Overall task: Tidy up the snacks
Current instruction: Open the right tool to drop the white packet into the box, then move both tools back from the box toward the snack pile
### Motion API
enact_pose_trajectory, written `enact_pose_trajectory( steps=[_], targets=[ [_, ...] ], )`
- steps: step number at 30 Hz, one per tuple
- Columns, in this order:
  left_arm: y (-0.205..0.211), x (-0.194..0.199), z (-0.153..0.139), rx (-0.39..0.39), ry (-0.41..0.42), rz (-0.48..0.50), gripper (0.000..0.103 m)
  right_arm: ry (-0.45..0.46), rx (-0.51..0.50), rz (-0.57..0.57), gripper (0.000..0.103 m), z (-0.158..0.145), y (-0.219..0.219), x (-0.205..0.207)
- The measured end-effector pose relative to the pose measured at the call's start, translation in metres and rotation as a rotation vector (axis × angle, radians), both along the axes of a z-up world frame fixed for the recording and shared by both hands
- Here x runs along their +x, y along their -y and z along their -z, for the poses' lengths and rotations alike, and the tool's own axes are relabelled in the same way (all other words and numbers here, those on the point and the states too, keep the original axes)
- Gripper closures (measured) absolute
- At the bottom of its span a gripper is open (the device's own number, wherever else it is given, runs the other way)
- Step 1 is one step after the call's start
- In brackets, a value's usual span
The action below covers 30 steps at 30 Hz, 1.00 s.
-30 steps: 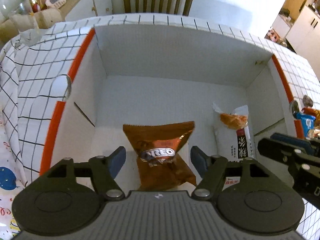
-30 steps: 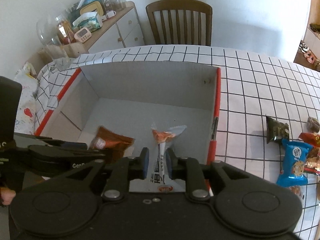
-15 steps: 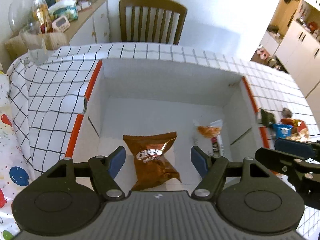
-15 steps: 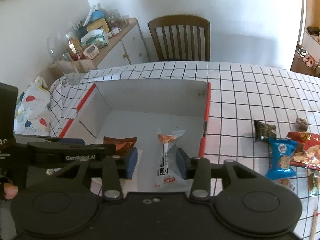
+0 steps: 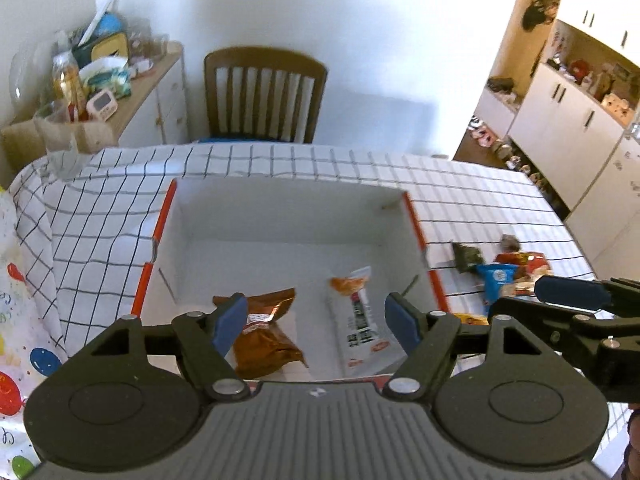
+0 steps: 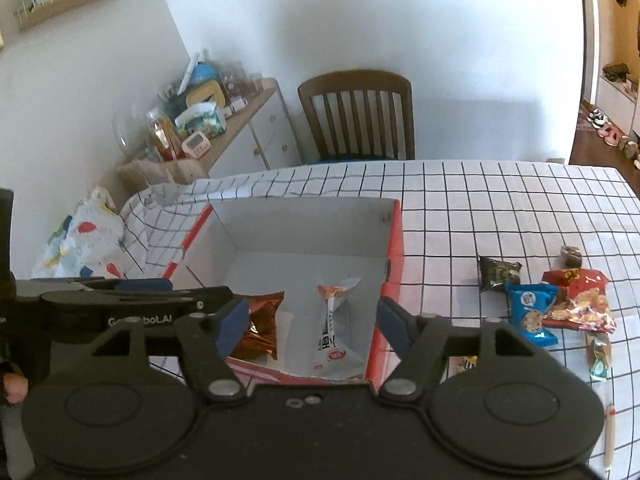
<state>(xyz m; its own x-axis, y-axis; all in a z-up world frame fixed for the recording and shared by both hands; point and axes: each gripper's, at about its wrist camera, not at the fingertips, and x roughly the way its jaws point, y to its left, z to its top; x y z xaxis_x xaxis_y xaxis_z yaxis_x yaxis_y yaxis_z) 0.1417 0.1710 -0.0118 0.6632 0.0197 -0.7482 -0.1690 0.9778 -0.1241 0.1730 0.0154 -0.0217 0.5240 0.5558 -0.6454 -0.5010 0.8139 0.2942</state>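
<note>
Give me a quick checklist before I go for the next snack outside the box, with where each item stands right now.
1. Brown packet lying in the box: ok.
2. White packet lying in the box, released: ok.
3. Right gripper empty, jaws opening: ok.
4. Left gripper empty, jaws opening: ok.
5. Snacks left on the tablecloth, such as the blue packet: not ok.
6. Blue packet free of the red packet: cannot tell.

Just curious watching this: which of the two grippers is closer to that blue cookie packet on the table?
Right. The right gripper hovers over the box's right side, near the blue cookie packet; the left gripper is farther left.
</note>
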Motion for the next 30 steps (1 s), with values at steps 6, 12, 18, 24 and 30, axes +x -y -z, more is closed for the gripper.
enact_pose_trajectory(
  steps=[6, 12, 18, 24, 30],
  targets=[
    [0.019, -0.012, -0.019, 0.004, 0.043, 0.017, 0.027, 0.036, 0.032, 0.011, 0.018, -0.017, 0.025, -0.013],
    [0.047, -0.023, -0.032, 0.024, 0.087, 0.041, 0.018, 0.064, 0.056, 0.041, 0.007, -0.028, 0.056, -0.021],
    [0.076, -0.029, -0.036, 0.01, 0.118, 0.054, 0.017, 0.097, 0.056, 0.068, 0.002, -0.035, 0.101, -0.024],
    [0.108, -0.025, -0.029, -0.026, 0.127, 0.069, 0.0, 0.112, 0.038, 0.119, 0.001, -0.028, 0.157, -0.028],
    [0.143, -0.012, -0.011, -0.075, 0.104, 0.095, 0.0, 0.11, 0.001, 0.165, 0.001, -0.007, 0.208, -0.033]
  ],
)
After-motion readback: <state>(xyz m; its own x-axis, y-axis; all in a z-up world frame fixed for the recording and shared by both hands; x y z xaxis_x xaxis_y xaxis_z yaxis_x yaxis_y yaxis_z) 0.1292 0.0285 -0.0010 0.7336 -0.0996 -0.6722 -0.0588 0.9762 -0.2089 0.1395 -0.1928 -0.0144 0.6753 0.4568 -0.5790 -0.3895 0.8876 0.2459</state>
